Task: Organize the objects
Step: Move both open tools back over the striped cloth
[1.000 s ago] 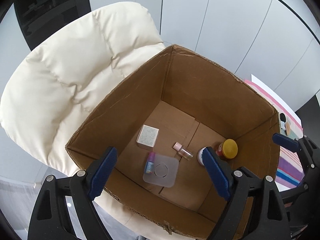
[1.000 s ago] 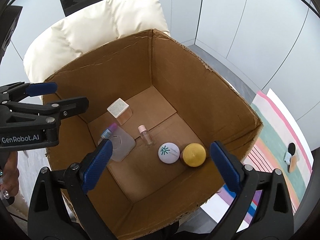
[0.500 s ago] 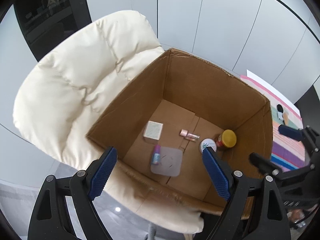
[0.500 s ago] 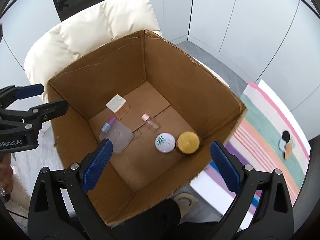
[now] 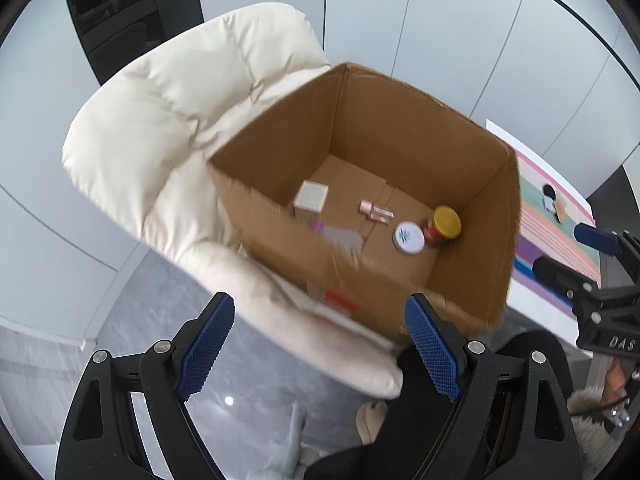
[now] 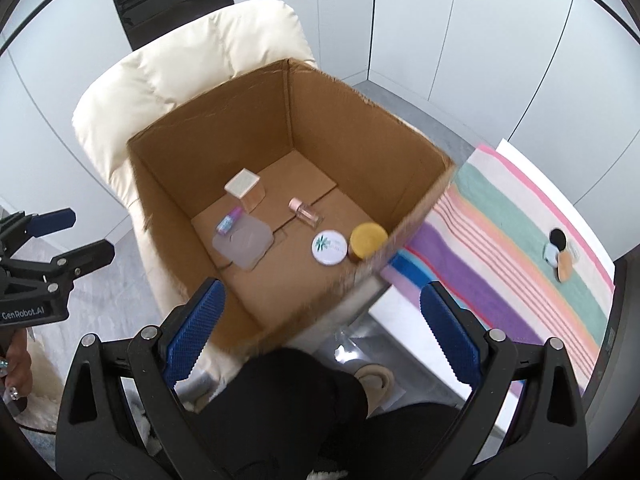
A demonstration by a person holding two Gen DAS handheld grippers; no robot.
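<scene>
An open cardboard box (image 5: pixel 420 128) (image 6: pixel 360 128) rests on a cream padded chair (image 5: pixel 160 120) (image 6: pixel 160 72). Inside lie a small white-topped box (image 5: pixel 310 198) (image 6: pixel 243 185), a pink-capped vial (image 5: pixel 375 212) (image 6: pixel 305 211), a white round tin (image 5: pixel 409 237) (image 6: pixel 329 247), a yellow-lidded jar (image 5: pixel 445 221) (image 6: pixel 367 239), a frosted flat lid (image 6: pixel 243 243) and a small purple-capped tube (image 6: pixel 229 221). My left gripper (image 5: pixel 318 346) is open and empty, above and in front of the box. My right gripper (image 6: pixel 318 330) is open and empty, also back from the box.
A striped cloth (image 6: pixel 520 240) (image 5: pixel 552 232) on a white surface lies to the right, with small cosmetic items (image 6: pixel 559 255) on it. White wall panels stand behind. My dark-clothed leg (image 6: pixel 320 400) and a slipper (image 6: pixel 372 380) are below the grippers.
Both grippers have pulled back and up away from the box, which now looks smaller and farther. Both stay open and empty. The objects in the box have not moved.
</scene>
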